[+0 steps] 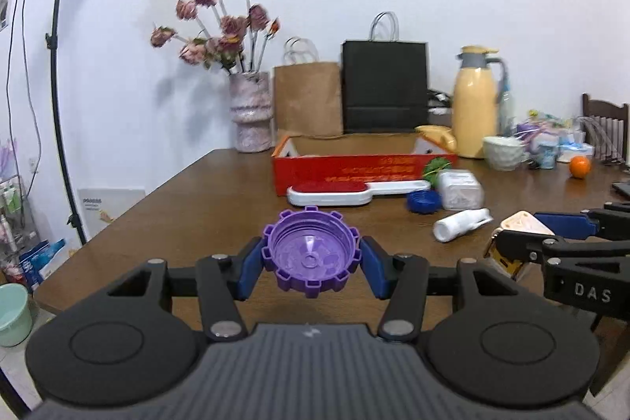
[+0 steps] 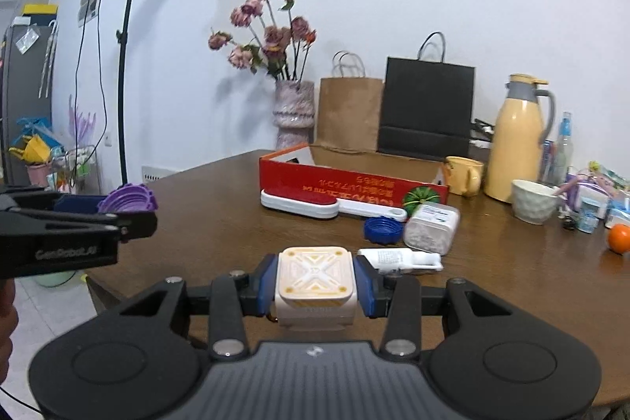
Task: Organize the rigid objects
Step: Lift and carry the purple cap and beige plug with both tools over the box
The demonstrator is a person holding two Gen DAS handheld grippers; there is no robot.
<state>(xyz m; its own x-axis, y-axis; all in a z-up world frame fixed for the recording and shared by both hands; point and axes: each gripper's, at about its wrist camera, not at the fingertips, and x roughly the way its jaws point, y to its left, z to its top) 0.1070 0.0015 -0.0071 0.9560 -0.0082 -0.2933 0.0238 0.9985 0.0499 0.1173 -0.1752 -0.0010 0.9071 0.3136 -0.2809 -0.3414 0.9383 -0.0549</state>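
The left gripper point(image 1: 311, 262) is gripping a purple plastic lid with bumpy teeth point(image 1: 311, 254) between its blue fingers point(image 1: 248, 270). The lid is standing on its edge, its hollow side facing the camera, above the near edge of the brown wooden bench point(image 1: 189, 207). The right gripper point(image 2: 315, 288) is pinching a cream square box with rounded corners point(image 2: 315, 282), its patterned face tipped up and back toward the camera. Both grippers are pointing a little downward toward the red cardboard tray point(image 2: 350, 184).
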